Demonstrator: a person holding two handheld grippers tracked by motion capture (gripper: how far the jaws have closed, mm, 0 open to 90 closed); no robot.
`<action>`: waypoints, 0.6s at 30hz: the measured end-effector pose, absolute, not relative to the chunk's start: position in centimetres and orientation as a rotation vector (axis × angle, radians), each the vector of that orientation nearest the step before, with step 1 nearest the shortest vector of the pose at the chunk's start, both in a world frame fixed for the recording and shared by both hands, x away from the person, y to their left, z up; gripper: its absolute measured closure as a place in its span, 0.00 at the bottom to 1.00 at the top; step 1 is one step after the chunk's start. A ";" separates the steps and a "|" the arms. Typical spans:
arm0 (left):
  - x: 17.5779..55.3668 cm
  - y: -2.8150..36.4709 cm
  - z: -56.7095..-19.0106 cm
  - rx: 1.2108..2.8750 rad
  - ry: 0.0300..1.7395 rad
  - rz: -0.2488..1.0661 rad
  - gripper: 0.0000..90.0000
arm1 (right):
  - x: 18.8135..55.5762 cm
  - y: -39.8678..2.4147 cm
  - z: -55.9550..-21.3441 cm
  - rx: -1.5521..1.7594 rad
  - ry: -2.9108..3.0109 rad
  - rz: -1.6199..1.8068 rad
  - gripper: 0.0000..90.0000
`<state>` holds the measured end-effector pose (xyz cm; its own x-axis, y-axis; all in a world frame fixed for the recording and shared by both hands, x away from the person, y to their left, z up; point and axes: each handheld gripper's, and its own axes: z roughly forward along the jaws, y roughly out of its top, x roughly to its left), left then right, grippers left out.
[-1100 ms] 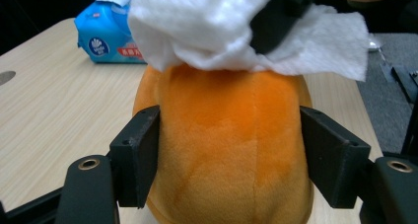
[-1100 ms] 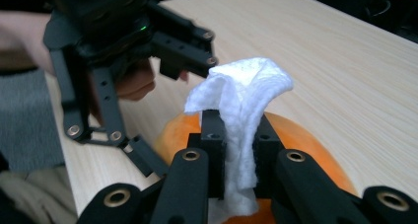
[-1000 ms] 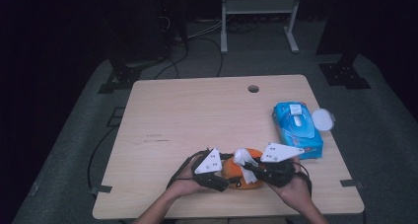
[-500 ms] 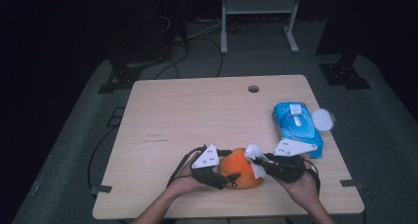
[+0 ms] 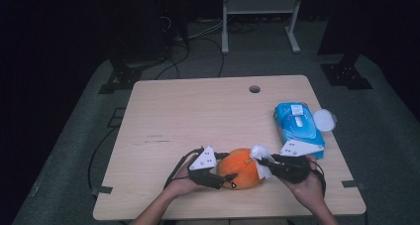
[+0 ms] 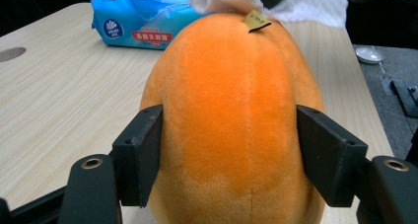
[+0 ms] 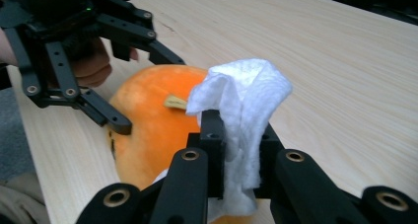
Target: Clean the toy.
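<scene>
Blue wipes pack, white lid

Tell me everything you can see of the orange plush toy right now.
The orange plush toy is rounded, egg-like and short-furred, with a faint centre seam and a small tan tag near its far end. It lies on the table near the front edge. The left tool has just been closing and its pads press its sides. The white wipe, pinched in the right tool, rests against its far end.

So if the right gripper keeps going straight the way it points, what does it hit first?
Most likely the orange plush. The right gripper, shut on a white wipe, points at it from close by; the wipe would press on it first. Farther along is the left gripper.
</scene>
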<state>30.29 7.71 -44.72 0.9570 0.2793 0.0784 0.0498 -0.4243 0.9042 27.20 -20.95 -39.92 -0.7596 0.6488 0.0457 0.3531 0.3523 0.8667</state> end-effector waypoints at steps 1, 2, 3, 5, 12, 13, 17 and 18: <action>30.3 7.7 -44.7 2.000 0.236 0.260 0.34 | 27.1 -21.2 -39.9 0.895 2.306 1.362 0.89; 30.3 7.7 -44.7 2.000 0.236 0.260 0.34 | 27.1 -21.2 -39.9 0.895 2.306 1.362 0.89; 30.3 7.6 -44.7 2.005 0.236 0.264 0.34 | 27.2 -21.3 -39.8 0.905 2.298 1.365 0.89; 30.3 7.5 -44.7 2.006 0.230 0.265 0.34 | 27.1 -21.0 -39.7 0.905 2.292 1.398 0.89; 30.3 7.8 -44.8 2.009 0.229 0.251 0.34 | 27.4 -20.8 -39.8 0.899 2.305 1.364 0.89; 30.3 7.8 -44.8 2.009 0.230 0.251 0.34 | 27.5 -21.1 -39.9 0.919 2.296 1.355 0.89; 30.2 7.6 -44.8 2.017 0.218 0.264 0.34 | 27.5 -21.5 -39.6 0.944 2.276 1.387 0.89; 30.2 7.6 -44.8 2.013 0.219 0.265 0.34 | 27.4 -21.4 -39.5 0.923 2.277 1.403 0.89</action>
<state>30.19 7.62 -44.79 0.9588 0.2695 0.0903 0.0382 -0.4370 0.8987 27.39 -21.38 -39.48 -0.7439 0.6648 0.0687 0.3604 0.3125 0.8789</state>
